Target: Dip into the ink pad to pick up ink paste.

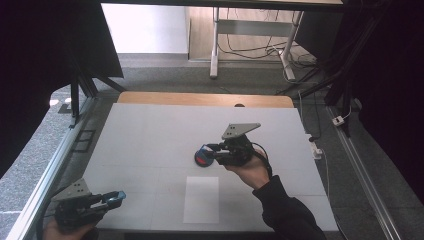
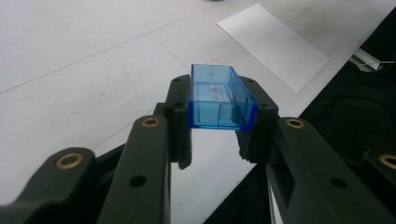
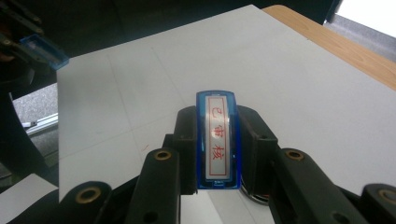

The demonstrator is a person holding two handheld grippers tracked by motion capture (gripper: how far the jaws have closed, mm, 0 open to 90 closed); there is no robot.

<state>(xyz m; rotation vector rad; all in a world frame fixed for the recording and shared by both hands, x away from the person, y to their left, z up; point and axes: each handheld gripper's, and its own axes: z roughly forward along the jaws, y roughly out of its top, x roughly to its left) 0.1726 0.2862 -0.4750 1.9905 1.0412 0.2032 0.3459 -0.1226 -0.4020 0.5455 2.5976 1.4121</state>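
Note:
My left gripper [image 1: 114, 199] hovers at the table's near left corner, shut on a clear blue plastic cap [image 1: 117, 195]. In the left gripper view the cap [image 2: 222, 100] sits crosswise between the jaws, open side up. My right gripper [image 1: 206, 151] is at the middle of the table, shut on a blue stamp [image 1: 203, 148]. The stamp is just above or on a round black ink pad with a red centre [image 1: 202, 160]; I cannot tell if they touch. In the right gripper view the stamp [image 3: 218, 140] shows a white label with red characters.
A white sheet of paper [image 1: 201, 199] lies on the white table mat [image 1: 150, 135] near the front edge, between the two hands. A wooden table edge [image 1: 200, 98] runs along the far side. Metal rails flank the table left and right.

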